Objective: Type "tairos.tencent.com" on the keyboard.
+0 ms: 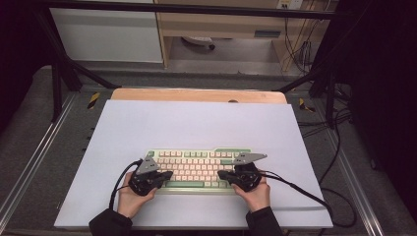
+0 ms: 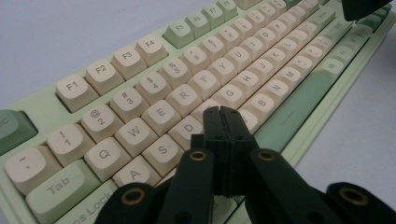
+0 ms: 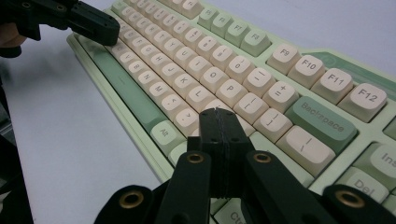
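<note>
High view puts the keyboard (image 1: 196, 168) in the lower middle of the frame, on the white table (image 1: 196, 123), its long axis running left to right across the picture. Both grippers sit at its near edge: the left gripper (image 1: 167, 174) over the lower-left keys, the right gripper (image 1: 221, 174) over the lower-right keys, tips pointing inward toward each other along that axis.

Left gripper view shows the left gripper (image 2: 223, 112) with its 2 jaws pressed together, nothing between them. The tip sits low in the middle of the frame, over the home row, just right of the D key (image 2: 189, 128) and left of G; whether it touches a cap I cannot tell. The keyboard (image 2: 42, 109) stretches away to the upper right, so every further letter lies ahead and to the right of this tip.

Right gripper view shows the right gripper (image 3: 218, 114) closed the same way, empty, its tip in the lower middle of the frame over the keys just below L and P, near the Backspace key (image 3: 322, 123). The keyboard (image 3: 336, 63) runs off to the upper left there, where the left gripper (image 3: 105, 28) hangs over the far keys.

Judging by this, the work is key pressing with closed tips. Left-half letters lie nearer the left gripper, right-half keys nearer the right one; the spacebar (image 1: 183, 184) lies between the 2.
</note>
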`<state>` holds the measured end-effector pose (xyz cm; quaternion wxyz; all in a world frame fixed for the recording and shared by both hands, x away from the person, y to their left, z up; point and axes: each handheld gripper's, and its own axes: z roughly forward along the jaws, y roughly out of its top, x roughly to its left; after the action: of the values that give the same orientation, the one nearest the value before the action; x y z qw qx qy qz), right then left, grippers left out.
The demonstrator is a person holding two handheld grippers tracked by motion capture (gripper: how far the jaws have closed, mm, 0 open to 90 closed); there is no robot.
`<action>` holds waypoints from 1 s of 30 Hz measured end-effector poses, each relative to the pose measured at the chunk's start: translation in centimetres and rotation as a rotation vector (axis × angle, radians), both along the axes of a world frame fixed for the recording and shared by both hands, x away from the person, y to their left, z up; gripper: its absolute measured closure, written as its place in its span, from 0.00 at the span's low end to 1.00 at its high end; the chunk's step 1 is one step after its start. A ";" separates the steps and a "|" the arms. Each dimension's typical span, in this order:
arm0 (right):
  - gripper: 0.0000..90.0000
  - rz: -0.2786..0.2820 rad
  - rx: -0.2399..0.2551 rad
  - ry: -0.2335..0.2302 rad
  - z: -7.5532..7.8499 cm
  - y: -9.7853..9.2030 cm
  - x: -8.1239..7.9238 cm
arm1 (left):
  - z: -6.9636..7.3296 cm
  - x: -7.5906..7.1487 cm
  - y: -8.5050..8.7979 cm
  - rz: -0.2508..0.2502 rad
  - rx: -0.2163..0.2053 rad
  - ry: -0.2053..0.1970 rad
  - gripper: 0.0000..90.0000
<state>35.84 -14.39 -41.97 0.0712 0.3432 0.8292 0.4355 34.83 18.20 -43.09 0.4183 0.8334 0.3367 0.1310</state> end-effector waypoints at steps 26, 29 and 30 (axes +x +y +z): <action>1.00 -0.003 0.013 -0.003 0.1 0.1 0.0 | 0.3 -0.4 0.5 0.000 0.000 -0.020 1.00; 1.00 -0.005 0.020 0.005 0.0 0.2 0.1 | 0.4 -0.5 0.9 0.005 -0.004 -0.023 1.00; 1.00 -0.003 0.021 0.005 0.0 0.2 0.1 | 0.4 -0.6 1.0 0.008 -0.005 -0.024 1.00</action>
<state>35.96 -14.19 -41.96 0.0660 0.3464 0.8241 0.4434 34.27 19.22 -42.67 0.4239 0.8294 0.3352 0.1417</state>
